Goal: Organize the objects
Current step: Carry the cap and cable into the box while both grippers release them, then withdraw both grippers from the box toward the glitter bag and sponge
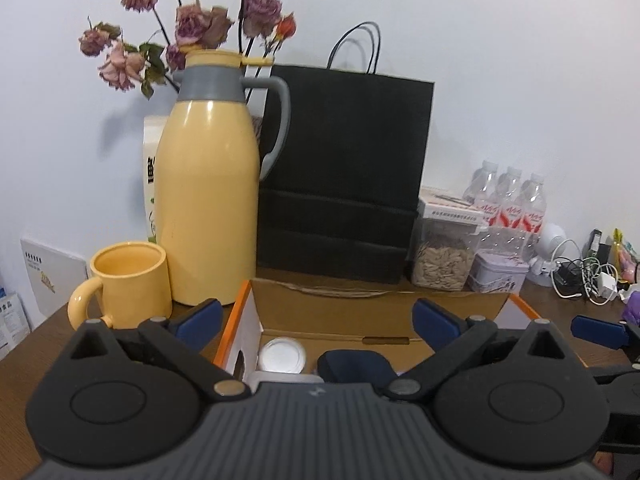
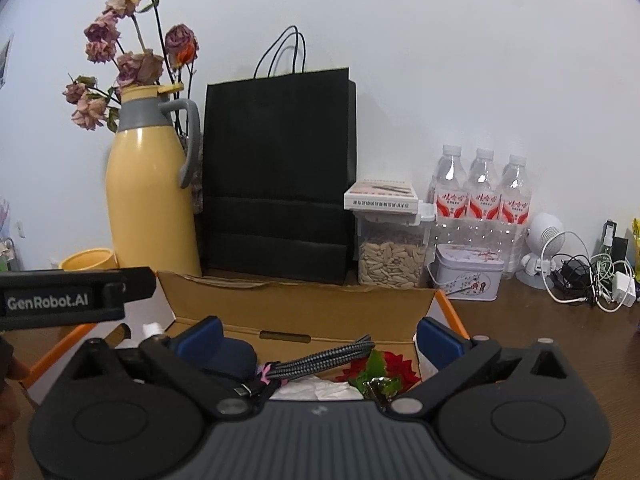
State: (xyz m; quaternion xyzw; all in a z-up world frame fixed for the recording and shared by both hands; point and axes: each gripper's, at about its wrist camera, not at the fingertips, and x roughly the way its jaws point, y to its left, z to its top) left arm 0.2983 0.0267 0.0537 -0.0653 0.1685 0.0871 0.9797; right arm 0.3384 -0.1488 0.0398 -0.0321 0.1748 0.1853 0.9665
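Both tools are spread wide and hold nothing: the left tool (image 1: 316, 318) and the right tool (image 2: 318, 338) each hang over the open cardboard box (image 2: 296, 308) at lower centre. In the right view one braided cable (image 2: 320, 360) lies just below the tool, running lower left to upper right, beside one red flower (image 2: 394, 368). One dark blue pouch (image 1: 352, 364) and what may be a white lid (image 1: 282, 354) lie under the left.

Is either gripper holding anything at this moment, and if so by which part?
Nothing is held. The left gripper and the right gripper both stand wide open above the open cardboard box, with nothing pressed between their pads.
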